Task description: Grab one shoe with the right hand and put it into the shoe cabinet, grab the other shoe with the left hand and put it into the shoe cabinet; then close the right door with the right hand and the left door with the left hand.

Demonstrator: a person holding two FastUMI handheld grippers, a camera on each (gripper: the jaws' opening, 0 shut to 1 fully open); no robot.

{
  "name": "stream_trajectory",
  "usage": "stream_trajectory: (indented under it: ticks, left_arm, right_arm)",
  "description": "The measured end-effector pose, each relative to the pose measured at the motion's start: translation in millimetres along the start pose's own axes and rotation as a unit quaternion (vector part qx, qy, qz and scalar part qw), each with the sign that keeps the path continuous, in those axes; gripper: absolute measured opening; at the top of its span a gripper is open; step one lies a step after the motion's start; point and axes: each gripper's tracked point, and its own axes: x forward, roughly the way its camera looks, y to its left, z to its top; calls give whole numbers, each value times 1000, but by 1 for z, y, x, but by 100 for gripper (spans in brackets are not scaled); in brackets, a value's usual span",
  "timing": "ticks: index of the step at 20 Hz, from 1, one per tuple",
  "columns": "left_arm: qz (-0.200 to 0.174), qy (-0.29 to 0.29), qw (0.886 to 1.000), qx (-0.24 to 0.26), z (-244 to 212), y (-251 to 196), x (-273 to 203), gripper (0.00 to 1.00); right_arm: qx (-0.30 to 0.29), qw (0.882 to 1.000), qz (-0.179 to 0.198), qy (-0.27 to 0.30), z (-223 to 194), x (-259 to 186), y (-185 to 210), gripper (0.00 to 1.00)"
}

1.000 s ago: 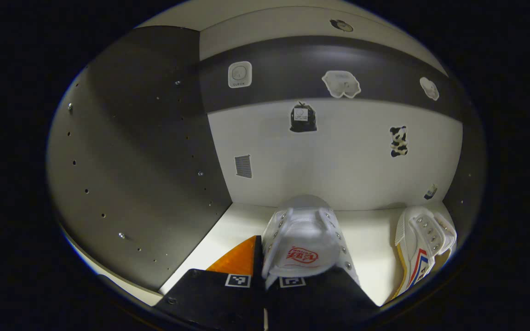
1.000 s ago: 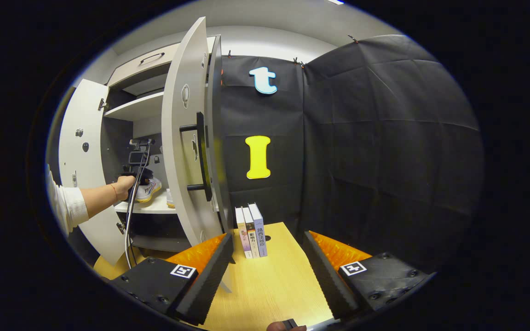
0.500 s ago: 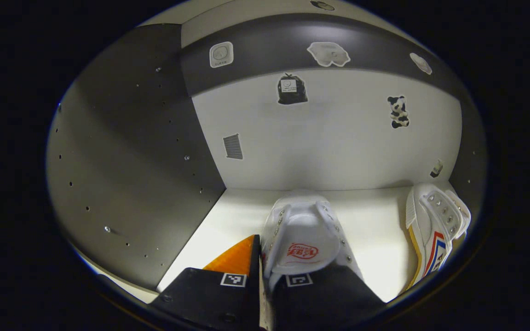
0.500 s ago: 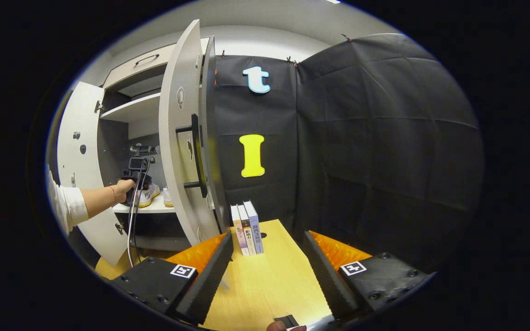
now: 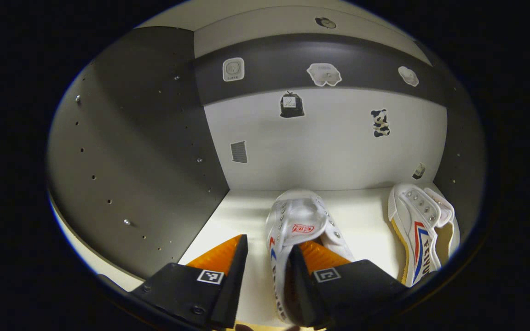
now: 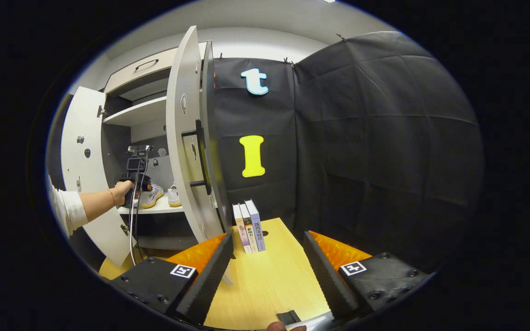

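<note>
With my left gripper (image 5: 267, 271) spread around the white sneaker (image 5: 299, 239) on the cabinet shelf (image 5: 228, 216), gripping nothing, I risk a finger dragging it out on withdrawal.

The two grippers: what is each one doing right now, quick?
Left gripper: open, one finger inside the shoe on the shelf, not clamping it.
Right gripper: open, holding nothing, above the table.

Two shoes (image 5: 299, 230) (image 5: 419, 227), three books (image 6: 249, 225), two cabinet doors (image 6: 184, 138) (image 6: 85, 179)
</note>
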Motion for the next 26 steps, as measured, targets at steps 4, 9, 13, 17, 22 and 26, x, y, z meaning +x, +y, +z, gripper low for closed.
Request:
stream_trajectory:
  ticks: [4, 9, 13, 17, 22, 26]
  left_arm:
    - [-10, -34, 999, -34, -3, 9, -25, 70]
    - [-23, -92, 994, -59, 1, 20, -65, 82]
    - [-57, -154, 984, -67, 20, 17, -112, 82]
    - [-103, -232, 965, -63, 39, 15, -175, 82]
    - [-134, -295, 945, -48, 23, 25, -250, 93]
    - [-147, -300, 940, -62, -7, 37, -296, 93]
  right_arm:
    - [-2, 1000, 5, 3, -1, -6, 4, 98]
    - [-2, 1000, 14, 0, 3, -8, 13, 98]
    - [-6, 1000, 25, -5, 6, -9, 25, 98]
    - [-7, 999, 37, -7, 6, -8, 37, 98]
    - [-6, 999, 42, -5, 5, 4, 45, 98]
    - [-13, 999, 35, -11, 16, 19, 43, 98]
